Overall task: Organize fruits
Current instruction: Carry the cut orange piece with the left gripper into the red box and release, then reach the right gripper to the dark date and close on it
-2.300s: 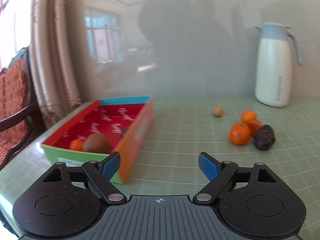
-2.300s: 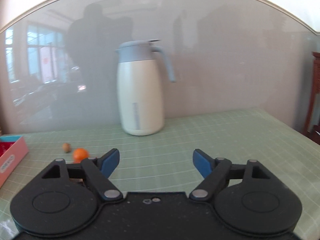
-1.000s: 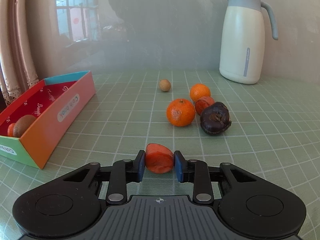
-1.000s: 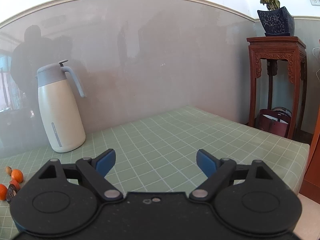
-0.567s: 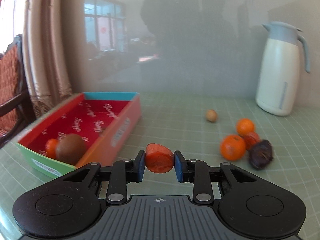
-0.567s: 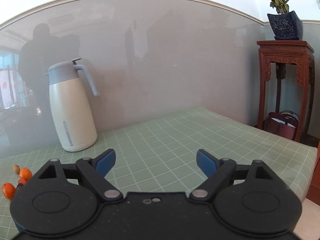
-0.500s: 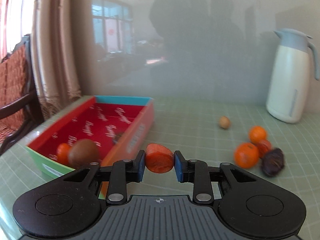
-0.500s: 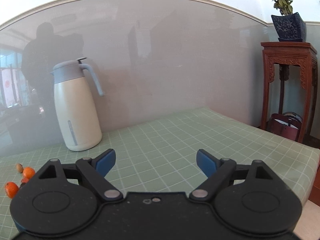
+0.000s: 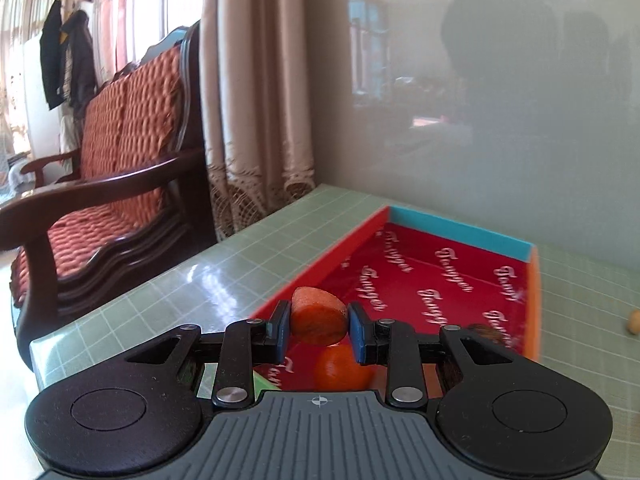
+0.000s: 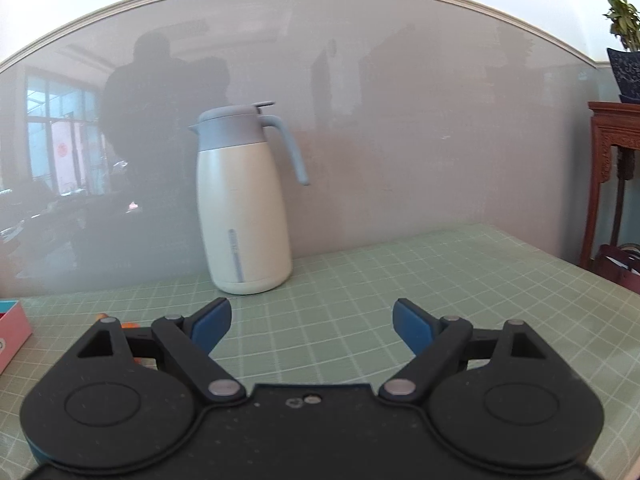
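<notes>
Two grippers are showing: the left gripper (image 9: 319, 330) and the right gripper (image 10: 312, 322); one box (image 9: 456, 236) is showing; two orange fruits are showing: one clamped fruit (image 9: 318, 316) and one boxed fruit (image 9: 340, 368); one small brown fruit (image 9: 633, 321) is showing; one jug (image 10: 244, 200) is showing; one armchair (image 9: 112, 168) is showing.

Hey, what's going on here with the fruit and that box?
A person is sorting fruit into a red-lined cardboard box. The left gripper is shut on a small orange-red fruit over the box's near end, above a round orange tangerine already inside. The right gripper is open and empty near a cream thermos jug.
</notes>
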Action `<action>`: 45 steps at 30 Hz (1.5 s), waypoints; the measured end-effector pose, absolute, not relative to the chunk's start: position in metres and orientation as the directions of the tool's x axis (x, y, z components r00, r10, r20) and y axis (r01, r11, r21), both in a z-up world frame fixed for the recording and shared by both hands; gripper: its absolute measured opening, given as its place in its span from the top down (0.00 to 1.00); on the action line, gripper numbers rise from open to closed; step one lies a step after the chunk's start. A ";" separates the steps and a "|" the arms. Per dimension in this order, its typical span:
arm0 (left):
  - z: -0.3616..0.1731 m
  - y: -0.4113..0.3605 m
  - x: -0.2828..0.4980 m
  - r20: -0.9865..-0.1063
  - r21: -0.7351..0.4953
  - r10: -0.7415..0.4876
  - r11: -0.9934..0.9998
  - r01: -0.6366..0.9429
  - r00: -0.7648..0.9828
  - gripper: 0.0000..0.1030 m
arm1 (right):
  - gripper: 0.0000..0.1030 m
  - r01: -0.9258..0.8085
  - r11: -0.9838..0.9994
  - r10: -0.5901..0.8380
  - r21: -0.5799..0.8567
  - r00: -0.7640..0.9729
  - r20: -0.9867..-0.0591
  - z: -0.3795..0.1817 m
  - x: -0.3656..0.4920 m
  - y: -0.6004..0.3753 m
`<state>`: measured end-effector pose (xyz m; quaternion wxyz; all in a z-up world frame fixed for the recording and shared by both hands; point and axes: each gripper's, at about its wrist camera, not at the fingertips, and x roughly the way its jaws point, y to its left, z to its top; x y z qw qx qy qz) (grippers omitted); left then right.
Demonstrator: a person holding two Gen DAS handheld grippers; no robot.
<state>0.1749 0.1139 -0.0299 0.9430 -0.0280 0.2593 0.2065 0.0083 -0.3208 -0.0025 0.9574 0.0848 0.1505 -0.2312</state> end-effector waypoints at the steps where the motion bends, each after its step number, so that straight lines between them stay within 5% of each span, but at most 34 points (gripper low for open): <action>1: -0.032 0.118 0.178 -0.512 0.050 0.373 0.912 -0.407 0.774 0.70 | 0.15 0.460 0.883 -0.409 0.091 0.852 -0.326 -0.002 0.011 -0.317; 16: -0.043 0.125 0.186 -0.569 0.021 0.328 0.923 -0.385 0.754 0.70 | 0.15 0.419 0.905 -0.375 0.074 0.868 -0.326 -0.002 0.024 -0.295; 17: -0.042 0.124 0.186 -0.569 0.025 0.332 0.921 -0.388 0.752 0.67 | 0.15 0.421 0.904 -0.376 0.076 0.867 -0.326 -0.002 0.023 -0.296; 21: -0.040 0.114 0.184 -0.551 0.018 0.310 0.933 -0.360 0.775 0.16 | 0.15 0.433 0.899 -0.390 0.070 0.862 -0.324 -0.002 0.019 -0.300; 24: -0.036 0.097 0.179 -0.497 0.094 0.360 0.927 -0.363 0.790 0.09 | 0.15 0.442 0.893 -0.396 0.078 0.858 -0.327 -0.003 0.015 -0.305; 34: -0.020 0.103 0.144 -0.479 0.052 0.323 0.939 -0.341 0.816 0.08 | 0.15 0.414 0.906 -0.364 0.084 0.867 -0.340 -0.005 0.019 -0.308; 45: -0.009 0.142 0.070 -0.437 0.030 0.421 0.890 -0.455 0.795 0.07 | 0.16 0.209 0.975 -0.156 0.069 0.877 -0.455 -0.018 0.064 -0.275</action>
